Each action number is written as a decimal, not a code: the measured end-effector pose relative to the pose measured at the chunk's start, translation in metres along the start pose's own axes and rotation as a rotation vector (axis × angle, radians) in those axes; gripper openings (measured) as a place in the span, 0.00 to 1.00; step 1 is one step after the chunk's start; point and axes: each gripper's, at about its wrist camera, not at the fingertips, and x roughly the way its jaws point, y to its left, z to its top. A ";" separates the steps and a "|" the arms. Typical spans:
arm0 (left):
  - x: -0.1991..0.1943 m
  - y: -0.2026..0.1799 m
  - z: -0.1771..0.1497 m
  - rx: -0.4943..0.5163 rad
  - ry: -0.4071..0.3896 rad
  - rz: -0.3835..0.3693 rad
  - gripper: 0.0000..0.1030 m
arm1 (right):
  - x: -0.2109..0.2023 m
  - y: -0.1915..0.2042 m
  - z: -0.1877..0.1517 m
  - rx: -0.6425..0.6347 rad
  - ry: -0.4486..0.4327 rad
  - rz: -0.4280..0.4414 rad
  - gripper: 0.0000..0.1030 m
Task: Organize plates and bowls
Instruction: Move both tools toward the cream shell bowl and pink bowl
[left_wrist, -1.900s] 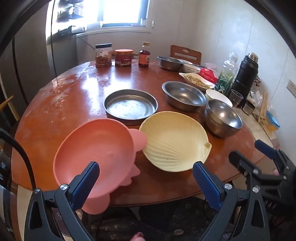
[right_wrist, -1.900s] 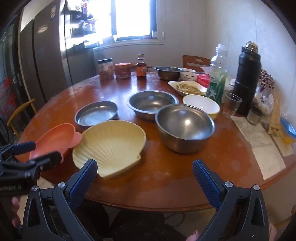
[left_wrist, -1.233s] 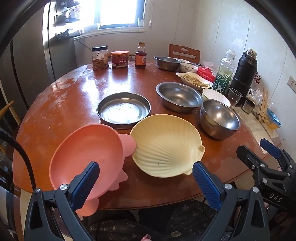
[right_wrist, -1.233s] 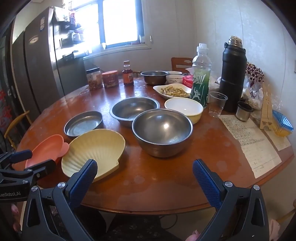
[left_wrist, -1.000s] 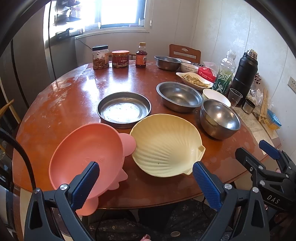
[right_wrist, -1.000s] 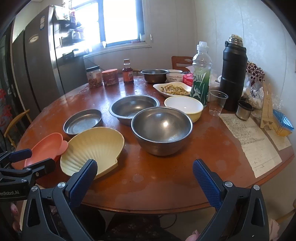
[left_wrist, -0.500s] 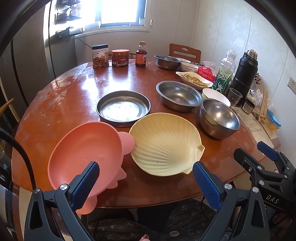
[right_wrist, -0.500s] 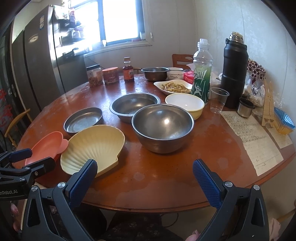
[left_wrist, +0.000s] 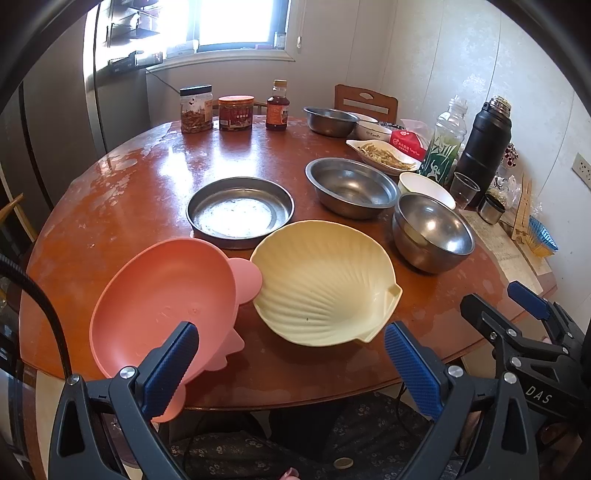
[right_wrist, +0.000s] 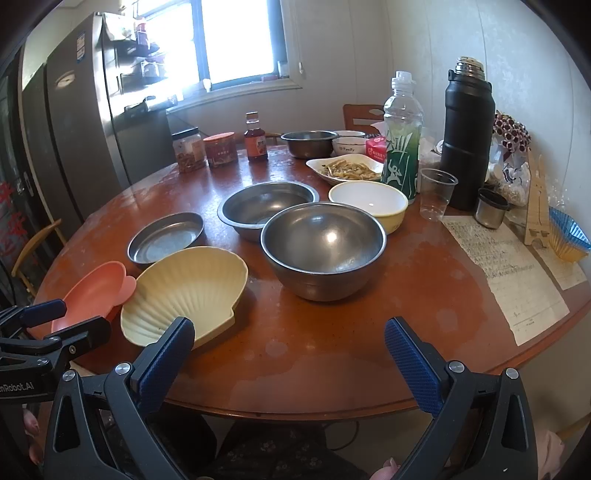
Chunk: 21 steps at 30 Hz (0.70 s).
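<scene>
On the round wooden table (left_wrist: 122, 192) a pink plastic bowl (left_wrist: 162, 299) overhangs the near edge, touching a yellow shell-shaped plate (left_wrist: 325, 280). Behind them lie a flat steel pan (left_wrist: 240, 210), a wide steel bowl (left_wrist: 351, 186) and a deep steel bowl (left_wrist: 432, 230), with a white and yellow bowl (right_wrist: 369, 201) beside it. My left gripper (left_wrist: 291, 363) hangs open just off the table edge, in front of the pink bowl and the shell plate. My right gripper (right_wrist: 290, 354) is open over the near edge, in front of the deep steel bowl (right_wrist: 323, 247). Neither holds anything.
At the right stand a black flask (right_wrist: 467, 133), a green bottle (right_wrist: 402, 136), a plastic cup (right_wrist: 436, 194) and papers (right_wrist: 506, 273). A dish of food (right_wrist: 349, 168), jars (left_wrist: 195, 109) and a sauce bottle (left_wrist: 277, 107) line the far side. A fridge (right_wrist: 70, 122) stands left.
Both grippers have drifted slightly back and upward from the table, so the dishes sit a little farther off. No dish has moved and both grippers stay open.
</scene>
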 end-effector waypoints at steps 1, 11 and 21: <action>0.000 0.000 0.000 0.001 0.000 0.000 0.99 | 0.000 0.000 0.000 0.000 0.001 0.001 1.00; -0.001 -0.002 -0.001 -0.006 0.003 -0.009 0.99 | 0.000 -0.004 -0.001 0.015 -0.001 0.012 1.00; -0.003 -0.008 -0.002 -0.003 0.033 -0.028 0.99 | 0.002 -0.009 0.003 0.020 0.007 0.034 1.00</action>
